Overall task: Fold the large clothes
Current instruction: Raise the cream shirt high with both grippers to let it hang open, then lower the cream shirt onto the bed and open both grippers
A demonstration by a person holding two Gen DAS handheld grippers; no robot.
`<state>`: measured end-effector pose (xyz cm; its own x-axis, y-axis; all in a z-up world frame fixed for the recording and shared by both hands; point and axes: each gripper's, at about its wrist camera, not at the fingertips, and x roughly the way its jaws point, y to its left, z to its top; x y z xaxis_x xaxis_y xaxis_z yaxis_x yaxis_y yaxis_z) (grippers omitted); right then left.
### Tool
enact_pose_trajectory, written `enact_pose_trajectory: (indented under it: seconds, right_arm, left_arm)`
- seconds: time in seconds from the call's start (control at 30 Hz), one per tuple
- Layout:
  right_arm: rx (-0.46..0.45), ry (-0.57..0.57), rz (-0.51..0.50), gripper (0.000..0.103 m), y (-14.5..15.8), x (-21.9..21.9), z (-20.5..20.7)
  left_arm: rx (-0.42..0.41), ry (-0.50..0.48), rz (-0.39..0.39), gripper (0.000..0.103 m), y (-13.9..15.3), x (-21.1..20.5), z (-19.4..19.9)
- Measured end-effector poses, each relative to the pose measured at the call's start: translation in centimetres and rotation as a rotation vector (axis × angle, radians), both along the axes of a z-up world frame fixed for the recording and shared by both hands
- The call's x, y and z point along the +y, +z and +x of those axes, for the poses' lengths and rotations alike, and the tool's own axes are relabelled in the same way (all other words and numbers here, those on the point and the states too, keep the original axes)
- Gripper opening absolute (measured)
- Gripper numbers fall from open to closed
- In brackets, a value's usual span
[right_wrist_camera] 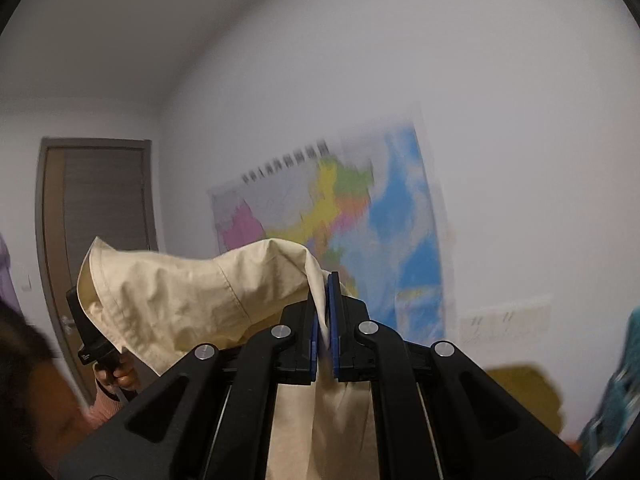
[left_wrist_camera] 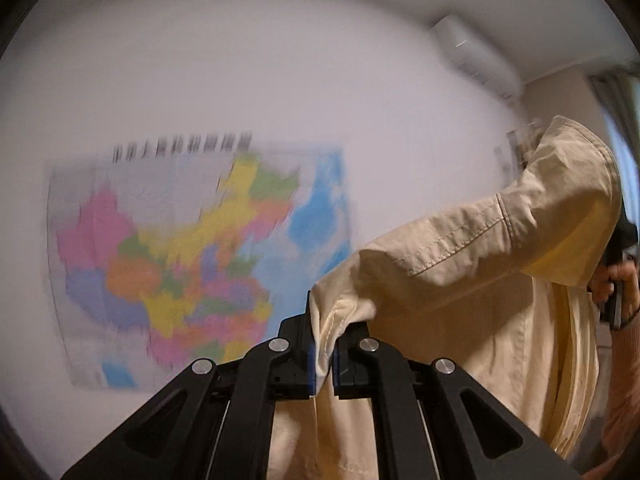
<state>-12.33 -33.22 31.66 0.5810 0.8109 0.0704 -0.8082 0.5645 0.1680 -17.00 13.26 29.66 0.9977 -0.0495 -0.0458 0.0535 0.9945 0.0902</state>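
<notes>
A large cream-coloured garment point(left_wrist_camera: 472, 276) hangs in the air between both grippers. My left gripper point(left_wrist_camera: 324, 344) is shut on one edge of it, fabric pinched between the blue pads. In the left wrist view the cloth stretches up and right to the other hand point(left_wrist_camera: 612, 280). My right gripper point(right_wrist_camera: 322, 328) is shut on another edge of the garment point(right_wrist_camera: 180, 296), which drapes left over the other gripper's handle point(right_wrist_camera: 86, 332). Both grippers point up towards the wall.
A coloured wall map point(left_wrist_camera: 192, 256) hangs on the white wall, also in the right wrist view point(right_wrist_camera: 352, 232). An air conditioner point(left_wrist_camera: 476, 52) sits high at the right. A brown door point(right_wrist_camera: 96, 232) stands at the left.
</notes>
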Motion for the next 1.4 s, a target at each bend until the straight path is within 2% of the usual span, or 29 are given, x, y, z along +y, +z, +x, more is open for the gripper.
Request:
enact_pose_trajectory:
  seconds: [0.03, 0.07, 0.1, 0.17, 0.23, 0.27, 0.3, 0.37, 0.43, 0.47, 0.53, 0.57, 0.8, 0.9, 0.97, 1.03, 1.07, 1.1, 1.13, 1.17, 1.23, 1.3, 1.37, 1.4]
  right_arm:
    - [0.067, 0.01, -0.023, 0.005, -1.1, 1.7, 3.6]
    - [0.138, 0.013, -0.046, 0.005, -2.5, 3.4, 7.3]
    - [0.222, 0.026, -0.062, 0.005, -4.3, 5.3, 11.1]
    - [0.308, 0.026, -0.106, 0.005, -7.4, 8.1, 16.8]
    - [0.428, 0.028, -0.133, 0.005, -11.5, 11.3, 23.0]
    - [0.477, 0.029, -0.143, 0.005, -13.4, 12.7, 25.4]
    - [0.532, 0.034, -0.143, 0.004, -15.3, 14.0, 27.6]
    - [0.594, 0.0, -0.227, 0.004, -19.5, 17.6, 31.6]
    - [0.66, 0.001, -0.256, 0.003, -23.1, 19.1, 33.7]
    - [0.675, -0.01, -0.254, 0.003, -23.9, 19.4, 34.7]
    - [0.732, 0.002, -0.234, 0.003, -25.4, 19.7, 36.6]
    - [0.738, -0.007, -0.242, 0.003, -25.6, 20.1, 37.2]
    - [0.771, -0.029, -0.26, 0.003, -25.0, 20.7, 39.9]
    - [0.813, -0.08, -0.3, 0.003, -26.5, 21.8, 42.3]
    - [0.891, -0.096, -0.317, 0.004, -28.7, 22.3, 44.1]
    - [0.895, -0.091, -0.304, 0.008, -29.1, 22.4, 44.5]
    - [0.879, -0.093, -0.309, 0.014, -28.9, 22.3, 44.3]
    - [0.852, -0.122, -0.331, 0.042, -28.4, 22.1, 43.9]
    - [0.83, -0.154, -0.351, 0.059, -27.9, 22.0, 43.5]
    - [0.773, -0.164, -0.359, 0.067, -26.9, 21.6, 42.5]
    - [0.661, -0.13, -0.395, 0.066, -25.2, 21.6, 40.5]
    - [0.549, -0.138, -0.502, 0.074, -23.9, 22.7, 37.8]
    - [0.501, -0.134, -0.6, 0.072, -24.1, 24.2, 36.5]
    - [0.493, -0.134, -0.647, 0.07, -24.7, 25.0, 36.1]
  left_arm:
    - [0.039, 0.015, -0.015, 0.004, -0.8, 0.8, 0.9]
    - [0.123, 0.059, -0.057, 0.004, -2.4, 2.4, 5.2]
    - [0.168, 0.079, -0.072, 0.004, -3.6, 3.2, 6.9]
    - [0.278, 0.143, -0.113, 0.004, -7.2, 5.8, 13.1]
    - [0.358, 0.228, -0.123, 0.004, -10.9, 8.0, 18.2]
    - [0.409, 0.277, -0.12, 0.004, -13.6, 9.2, 21.6]
    - [0.44, 0.297, -0.13, 0.004, -15.4, 9.8, 22.5]
    - [0.537, 0.319, -0.16, 0.004, -19.7, 11.5, 26.0]
    - [0.627, 0.332, -0.166, 0.004, -23.1, 12.5, 28.8]
    - [0.66, 0.334, -0.17, 0.004, -24.7, 13.0, 30.0]
    - [0.689, 0.342, -0.167, 0.004, -26.1, 13.8, 31.2]
    - [0.707, 0.339, -0.19, 0.004, -26.4, 14.5, 31.8]
    - [0.778, 0.299, -0.288, 0.005, -26.2, 17.2, 33.9]
    - [0.846, 0.312, -0.297, 0.012, -27.6, 18.1, 36.0]
    - [0.899, 0.348, -0.327, 0.016, -29.0, 19.0, 37.2]
    - [0.921, 0.34, -0.331, 0.016, -29.6, 19.2, 37.6]
    - [0.917, 0.331, -0.343, 0.016, -29.7, 19.4, 37.4]
    - [0.912, 0.315, -0.352, 0.019, -29.7, 19.5, 37.1]
    - [0.907, 0.291, -0.361, 0.031, -29.4, 19.6, 36.6]
    - [0.892, 0.291, -0.364, 0.045, -28.9, 19.7, 36.1]
    - [0.818, 0.263, -0.347, 0.063, -27.3, 19.3, 34.7]
    - [0.787, 0.203, -0.328, 0.063, -26.4, 18.5, 34.0]
    - [0.803, 0.083, -0.281, 0.065, -26.0, 16.4, 33.8]
    - [0.81, 0.06, -0.259, 0.065, -26.2, 15.6, 34.0]
